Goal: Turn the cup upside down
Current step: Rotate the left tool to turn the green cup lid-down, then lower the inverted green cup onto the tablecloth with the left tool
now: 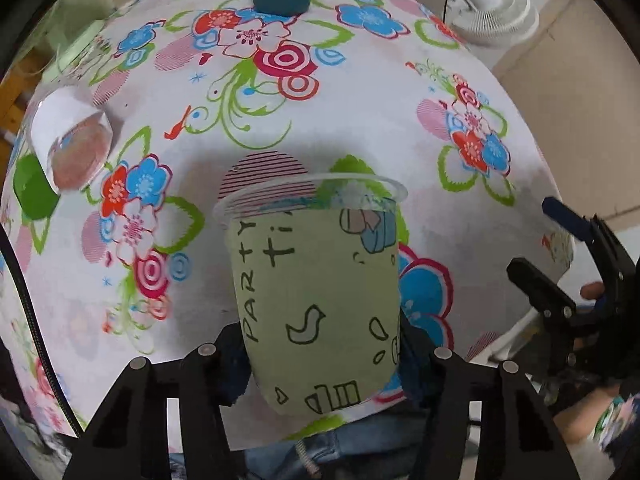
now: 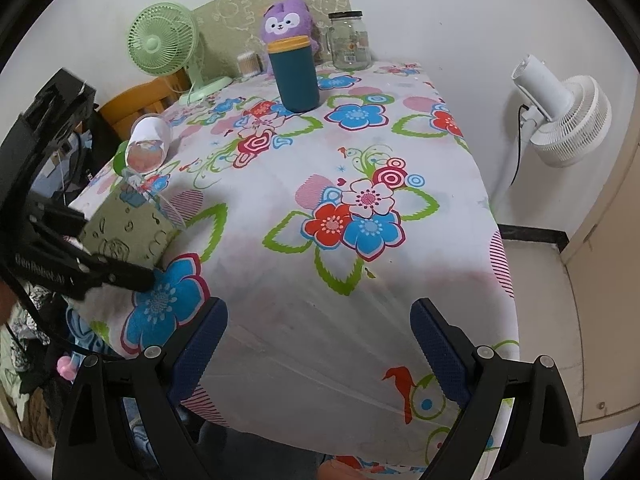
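Observation:
My left gripper [image 1: 320, 352] is shut on a clear plastic cup with a green "PARTY time" sleeve [image 1: 316, 304]. It holds the cup above the near edge of the flowered table, rim away from the camera. In the right wrist view the same cup [image 2: 128, 228] is tilted in the left gripper [image 2: 100, 272] at the table's left side, rim up and to the right. My right gripper [image 2: 320, 344] is open and empty over the table's near right part. It also shows at the right edge of the left wrist view [image 1: 560, 248].
A second clear cup with a white sleeve [image 1: 70, 140] lies on its side at the table's left edge [image 2: 146, 144]. A teal tumbler [image 2: 295, 76], glass jar [image 2: 349, 40], purple plush [image 2: 286, 20] and green fan [image 2: 164, 40] stand at the back. A white fan [image 2: 560, 116] stands right of the table.

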The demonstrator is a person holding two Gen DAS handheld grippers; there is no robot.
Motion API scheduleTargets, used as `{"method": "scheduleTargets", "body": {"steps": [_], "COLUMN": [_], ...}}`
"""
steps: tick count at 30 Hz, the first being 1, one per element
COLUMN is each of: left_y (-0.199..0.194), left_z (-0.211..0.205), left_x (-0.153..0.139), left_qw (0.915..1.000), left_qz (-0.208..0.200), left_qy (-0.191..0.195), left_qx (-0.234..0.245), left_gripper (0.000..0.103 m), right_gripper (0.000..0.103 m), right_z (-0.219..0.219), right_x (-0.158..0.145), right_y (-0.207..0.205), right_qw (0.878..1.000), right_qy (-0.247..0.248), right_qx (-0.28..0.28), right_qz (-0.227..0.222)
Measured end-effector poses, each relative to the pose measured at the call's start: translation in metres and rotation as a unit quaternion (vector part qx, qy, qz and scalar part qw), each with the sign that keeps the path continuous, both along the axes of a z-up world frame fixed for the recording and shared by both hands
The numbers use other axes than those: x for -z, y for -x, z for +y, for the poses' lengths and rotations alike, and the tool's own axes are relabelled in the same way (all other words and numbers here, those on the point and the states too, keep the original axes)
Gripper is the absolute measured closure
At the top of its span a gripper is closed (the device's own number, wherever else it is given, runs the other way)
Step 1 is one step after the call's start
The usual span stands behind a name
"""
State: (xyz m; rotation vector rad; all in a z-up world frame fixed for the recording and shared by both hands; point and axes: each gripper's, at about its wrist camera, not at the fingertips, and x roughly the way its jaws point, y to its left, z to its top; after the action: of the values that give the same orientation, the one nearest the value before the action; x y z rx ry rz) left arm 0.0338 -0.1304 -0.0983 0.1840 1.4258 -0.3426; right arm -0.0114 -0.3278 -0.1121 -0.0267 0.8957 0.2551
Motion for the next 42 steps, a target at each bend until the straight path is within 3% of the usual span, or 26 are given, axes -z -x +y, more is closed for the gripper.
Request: {"method": "scheduleTargets", "body": {"steps": [4, 7, 11, 14, 18, 21, 25, 28, 33, 40, 42], "left_y": [-0.015, -0.022, -0.031, -0.036, -0.03, -0.023, -0.018, -0.021, -0.028, -0.031, -0.03], "left_z": [0.004, 0.004, -0.004, -0.016, -0.03, -0.038, -0.044, -0.045, -0.052, -0.054, -0.053], "left_x": [-0.017, -0.025, -0.029, -0.025, -0.005, 0.012, 0.024, 0.024, 0.017, 0.014, 0.005], "left_qw": [0.9986, 0.9938, 0.9779, 0.9591, 0.9272, 0.9027, 0.8844, 0.8837, 0.8955, 0.9029, 0.909], "left_qz": [0.014, 0.064, 0.111, 0.169, 0.238, 0.261, 0.277, 0.27, 0.245, 0.221, 0.202], "left_qy": [-0.044, -0.071, -0.14, -0.175, -0.225, -0.276, -0.307, -0.31, -0.295, -0.286, -0.278], "left_qx": [0.026, 0.056, 0.11, 0.145, 0.182, 0.202, 0.217, 0.224, 0.226, 0.233, 0.236], "left_gripper": [0.043, 0.043, 0.043, 0.043, 0.043, 0.042, 0.042, 0.042, 0.033, 0.025, 0.021], "right_gripper": [0.009, 0.009, 0.009, 0.009, 0.009, 0.009, 0.009, 0.009, 0.009, 0.009, 0.009], "right_z": [0.0, 0.001, 0.004, 0.009, 0.015, 0.018, 0.017, 0.014, 0.013, 0.021, 0.025], "right_x": [0.001, 0.002, 0.003, 0.003, 0.002, 0.002, 0.003, 0.005, 0.007, 0.005, 0.003], "right_y": [0.0, 0.001, 0.002, 0.004, 0.009, 0.014, 0.017, 0.018, 0.017, 0.016, 0.015], "right_qw": [1.0, 1.0, 1.0, 0.999, 0.998, 0.998, 0.998, 0.998, 0.998, 0.997, 0.997], "right_qy": [-0.009, -0.019, -0.027, -0.033, -0.039, -0.04, -0.037, -0.04, -0.041, -0.039, -0.037], "right_qx": [0.001, -0.002, -0.008, -0.021, -0.037, -0.044, -0.045, -0.042, -0.041, -0.05, -0.053], "right_qz": [0.0, 0.002, -0.004, -0.014, -0.023, -0.03, -0.033, -0.031, -0.029, -0.032, -0.034]}}
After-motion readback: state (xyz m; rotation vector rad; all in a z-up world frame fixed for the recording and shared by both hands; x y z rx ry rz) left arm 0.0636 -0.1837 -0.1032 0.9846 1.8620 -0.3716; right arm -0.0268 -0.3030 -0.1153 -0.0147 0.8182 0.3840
